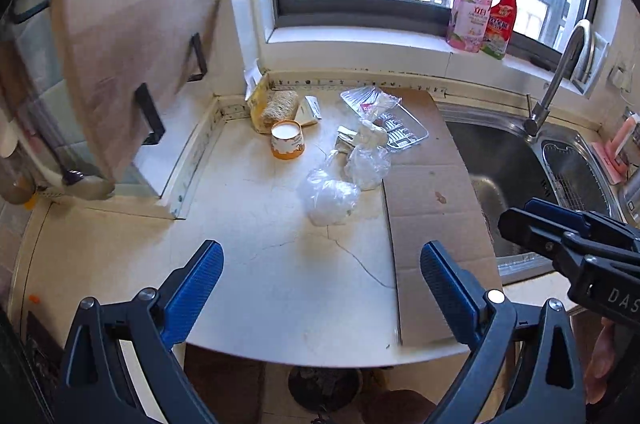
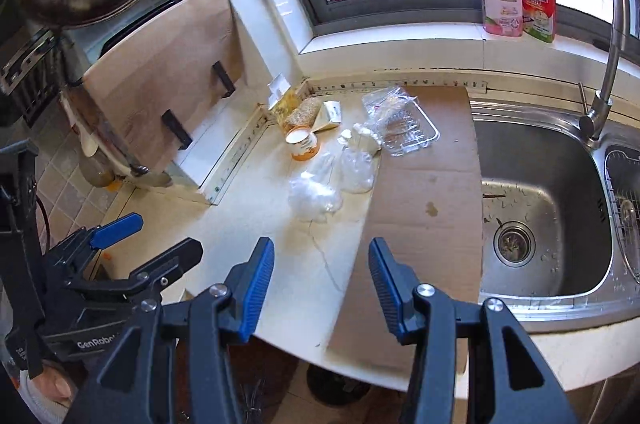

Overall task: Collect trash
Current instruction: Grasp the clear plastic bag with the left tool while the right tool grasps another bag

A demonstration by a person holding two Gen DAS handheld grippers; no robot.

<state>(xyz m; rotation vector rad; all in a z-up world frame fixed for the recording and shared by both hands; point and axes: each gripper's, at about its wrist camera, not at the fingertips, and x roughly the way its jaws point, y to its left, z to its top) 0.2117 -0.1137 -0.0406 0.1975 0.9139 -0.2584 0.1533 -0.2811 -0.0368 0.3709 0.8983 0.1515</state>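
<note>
Both the left gripper (image 1: 322,288) and right gripper (image 2: 322,288) are hovering with jaws apart and empty, presumably lining up on the crumpled plastic bags (image 1: 332,197) lying mid-tabletop (image 1: 260,224) beside the cardboard sheet (image 1: 432,207).

1. Ahead of both grippers, on the counter (image 1: 280,264): a crumpled plastic bag (image 1: 330,197), nearest the fingertips.
2. Just behind it: a second bag (image 1: 366,163) touching the cardboard sheet (image 1: 436,191).
3. Farther back, on that sheet's far end: a plastic tray (image 1: 400,131).
4. Ahead and left of the bags: a paper cup (image 1: 287,139), upright; behind it, in the corner, a sponge (image 1: 282,105).
5. Right of the cardboard: the sink (image 2: 540,191), with the faucet (image 2: 604,83) behind.
6. Far ahead, on the windowsill: two bottles (image 1: 486,9) side by side.
</note>
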